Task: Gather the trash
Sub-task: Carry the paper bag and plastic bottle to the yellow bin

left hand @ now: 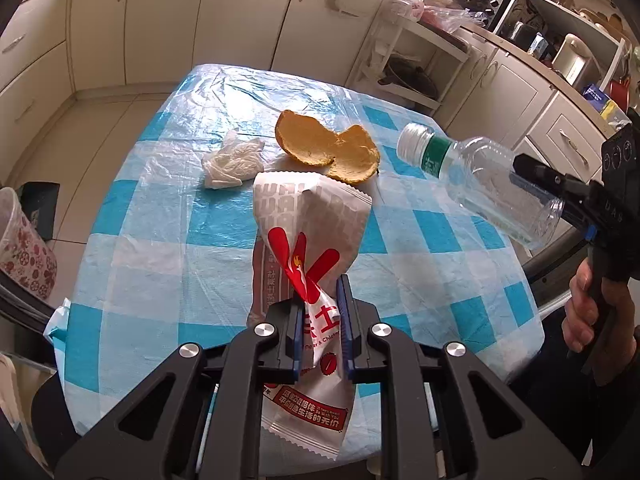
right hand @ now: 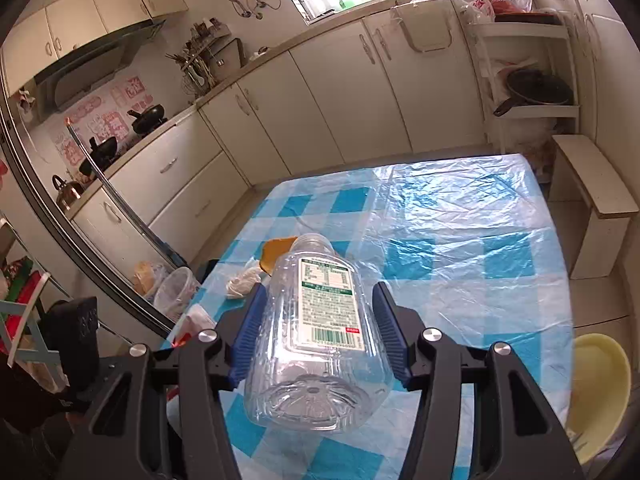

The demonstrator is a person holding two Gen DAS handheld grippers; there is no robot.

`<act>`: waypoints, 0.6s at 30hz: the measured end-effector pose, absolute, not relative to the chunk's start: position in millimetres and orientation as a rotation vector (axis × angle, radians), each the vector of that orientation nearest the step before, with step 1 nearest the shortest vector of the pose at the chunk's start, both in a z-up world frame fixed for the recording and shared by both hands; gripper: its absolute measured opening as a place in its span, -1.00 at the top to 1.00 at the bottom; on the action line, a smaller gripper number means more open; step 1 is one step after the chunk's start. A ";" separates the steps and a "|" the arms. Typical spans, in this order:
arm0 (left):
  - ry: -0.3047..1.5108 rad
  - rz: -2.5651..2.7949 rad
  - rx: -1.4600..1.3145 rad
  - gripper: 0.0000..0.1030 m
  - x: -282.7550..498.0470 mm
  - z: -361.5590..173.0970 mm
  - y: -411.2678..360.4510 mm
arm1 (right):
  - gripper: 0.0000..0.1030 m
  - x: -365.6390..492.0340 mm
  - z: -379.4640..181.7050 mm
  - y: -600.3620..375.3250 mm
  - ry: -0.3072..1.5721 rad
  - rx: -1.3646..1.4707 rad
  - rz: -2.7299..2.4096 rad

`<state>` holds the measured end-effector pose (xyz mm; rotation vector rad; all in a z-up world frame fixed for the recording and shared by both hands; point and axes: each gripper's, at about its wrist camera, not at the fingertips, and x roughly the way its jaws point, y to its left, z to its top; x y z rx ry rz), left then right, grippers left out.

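Note:
My left gripper (left hand: pixel 322 312) is shut on a white and red paper food wrapper (left hand: pixel 308 248) and holds it above the near part of the blue checked table (left hand: pixel 160 240). My right gripper (right hand: pixel 318 320) is shut on an empty clear plastic bottle (right hand: pixel 316 336), held above the table with its cap pointing away; the bottle (left hand: pixel 476 176) and that gripper (left hand: pixel 536 180) also show at the right of the left wrist view. A crumpled white tissue (left hand: pixel 234 160) and an orange peel (left hand: pixel 328 148) lie on the table beyond the wrapper; both show small in the right wrist view, tissue (right hand: pixel 242 282) and peel (right hand: pixel 276 252).
A clear plastic sheet (right hand: pixel 460 232) covers part of the table. A floral-patterned bin (left hand: pixel 24 244) stands on the floor left of the table; it also shows in the right wrist view (right hand: pixel 176 292). A yellow basin (right hand: pixel 600 392) sits right of the table. Kitchen cabinets (right hand: pixel 320 92) line the walls.

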<state>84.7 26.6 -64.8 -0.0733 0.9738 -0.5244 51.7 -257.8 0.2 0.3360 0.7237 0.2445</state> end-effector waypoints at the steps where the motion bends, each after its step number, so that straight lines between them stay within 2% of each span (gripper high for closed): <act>1: 0.970 -0.529 -0.071 0.72 83.0 -62.7 24.9 | -0.05 48.0 -0.1 -256.3 0.730 0.320 0.240; 18: 0.900 -0.634 0.061 0.72 56.5 -23.6 -54.3 | -0.05 -1.6 20.2 -318.5 0.672 0.332 0.087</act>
